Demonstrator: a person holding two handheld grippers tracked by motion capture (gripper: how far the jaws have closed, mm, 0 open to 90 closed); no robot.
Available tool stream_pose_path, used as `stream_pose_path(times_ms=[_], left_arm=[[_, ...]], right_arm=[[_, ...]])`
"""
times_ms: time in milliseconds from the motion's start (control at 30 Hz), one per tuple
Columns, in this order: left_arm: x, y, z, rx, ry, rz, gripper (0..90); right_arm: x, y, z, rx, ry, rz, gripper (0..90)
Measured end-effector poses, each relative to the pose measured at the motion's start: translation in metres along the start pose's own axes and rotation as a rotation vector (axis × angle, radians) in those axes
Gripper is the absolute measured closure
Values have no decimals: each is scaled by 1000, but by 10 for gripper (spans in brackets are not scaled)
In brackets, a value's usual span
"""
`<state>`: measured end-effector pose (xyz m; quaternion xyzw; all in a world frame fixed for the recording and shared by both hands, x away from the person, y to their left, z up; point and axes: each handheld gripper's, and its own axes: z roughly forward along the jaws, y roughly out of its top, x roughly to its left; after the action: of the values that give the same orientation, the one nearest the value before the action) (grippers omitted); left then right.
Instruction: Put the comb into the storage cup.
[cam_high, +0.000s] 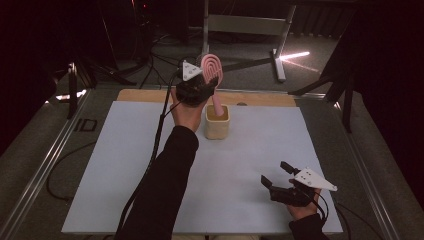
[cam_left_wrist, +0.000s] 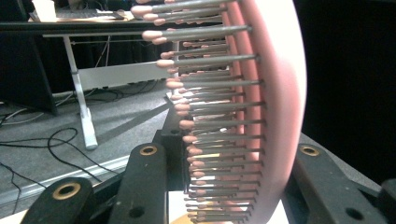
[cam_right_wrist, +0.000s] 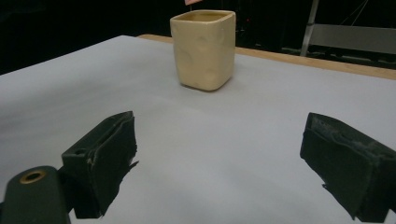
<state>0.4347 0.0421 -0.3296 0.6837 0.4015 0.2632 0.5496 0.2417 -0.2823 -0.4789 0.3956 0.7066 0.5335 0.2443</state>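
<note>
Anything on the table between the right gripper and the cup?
No. In the right gripper view, the stretch of white table sheet from the open right gripper up to the cream cup is bare; the high view agrees.

The room is dim, its edges falling to black in the high view. The pale desk (cam_high: 125, 165) is the brightest surface, evenly lit with soft shadows. A bright streak glares on the floor (cam_high: 294, 55) behind. In the left gripper view, the hairbrush (cam_left_wrist: 275, 107) is blurred and slightly washed out.
</note>
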Motion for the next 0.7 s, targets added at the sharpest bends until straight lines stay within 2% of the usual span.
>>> stream_pose_path(times_ms=[233, 400, 700], left_arm=[[-2, -3, 5, 10, 6, 8, 640], [-2, -4, 7, 6, 0, -4, 641], [-5, -6, 11, 10, 0, -1, 640]], right_arm=[[-1, 0, 0, -1, -3, 3, 105], [0, 0, 0, 1, -4, 2, 105], [0, 0, 1, -1, -7, 4, 105]])
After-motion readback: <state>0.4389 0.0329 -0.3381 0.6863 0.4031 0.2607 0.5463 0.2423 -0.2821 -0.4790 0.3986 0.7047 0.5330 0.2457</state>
